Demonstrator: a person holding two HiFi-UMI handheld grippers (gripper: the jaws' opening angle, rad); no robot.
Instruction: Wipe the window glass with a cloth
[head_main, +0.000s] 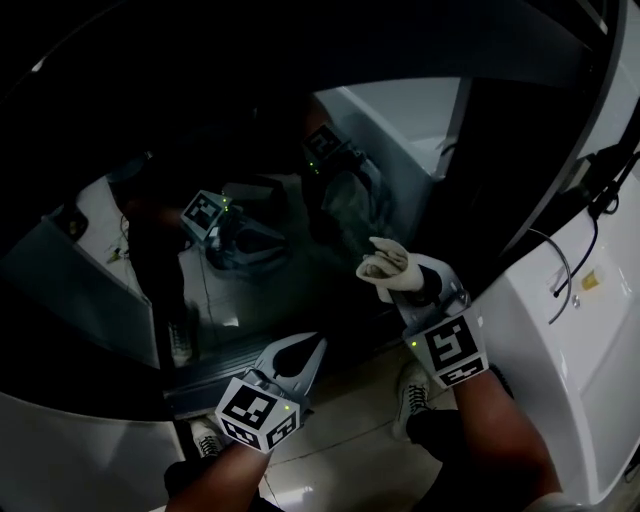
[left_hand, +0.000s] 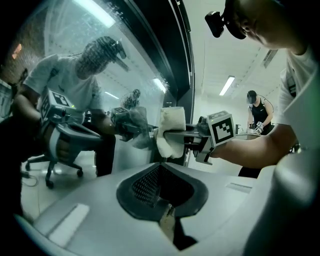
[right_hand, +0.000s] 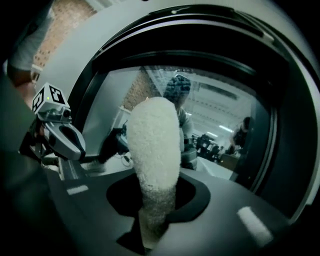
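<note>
A dark window glass (head_main: 250, 150) is set in a curved white body. My right gripper (head_main: 405, 278) is shut on a white cloth (head_main: 385, 262), which is held up against the lower right part of the pane. In the right gripper view the cloth (right_hand: 152, 145) stands up from the jaws and hides the middle of the glass (right_hand: 220, 130). My left gripper (head_main: 300, 355) hangs lower, below the window's bottom edge, shut with nothing in it. From the left gripper view the cloth (left_hand: 170, 131) and the right gripper (left_hand: 192, 136) show side-on beside the glass (left_hand: 95, 65).
A white body panel (head_main: 560, 350) with black cables (head_main: 560, 265) runs along the right. Tiled floor (head_main: 350, 400) and the person's shoe (head_main: 410, 392) lie below. The pane mirrors both grippers and an office chair (left_hand: 50, 170). Another person (left_hand: 257, 107) stands far behind.
</note>
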